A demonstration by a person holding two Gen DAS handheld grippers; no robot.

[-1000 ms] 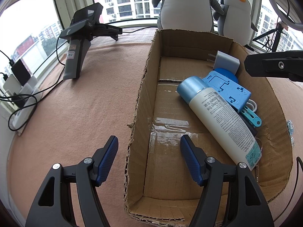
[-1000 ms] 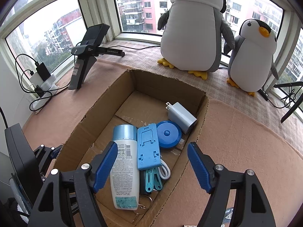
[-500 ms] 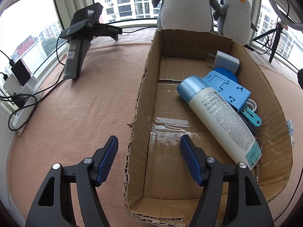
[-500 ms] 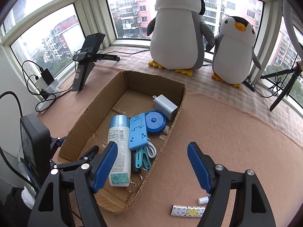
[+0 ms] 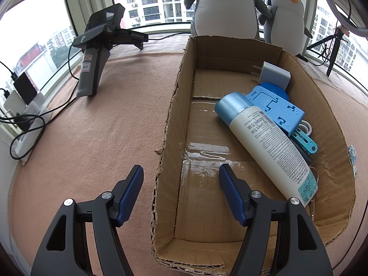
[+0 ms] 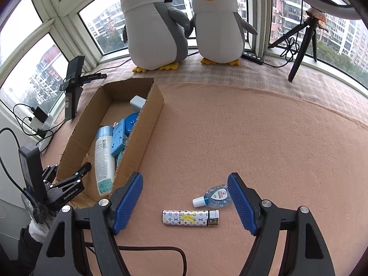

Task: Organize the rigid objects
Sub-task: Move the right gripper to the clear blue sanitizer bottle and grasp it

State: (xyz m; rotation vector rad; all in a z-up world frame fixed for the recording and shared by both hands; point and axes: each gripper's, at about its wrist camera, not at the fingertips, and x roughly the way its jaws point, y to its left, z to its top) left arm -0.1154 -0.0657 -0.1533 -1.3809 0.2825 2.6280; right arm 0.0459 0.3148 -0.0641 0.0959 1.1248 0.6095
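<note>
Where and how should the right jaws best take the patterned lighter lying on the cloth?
Probably across the lighter mid-body, coming from above: it lies flat, long axis left-right in the right wrist view, so the right gripper should roll to pinch its narrow long sides.

Soft overcast daylight from the windows (image 6: 108, 23), blown-out glare there, sharp focus, strong fisheye bending at edges

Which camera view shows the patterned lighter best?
The right wrist view: the lighter lies whole on the blanket, between the open fingers of the right gripper. The left wrist view does not show it; the box wall hides that side.
</note>
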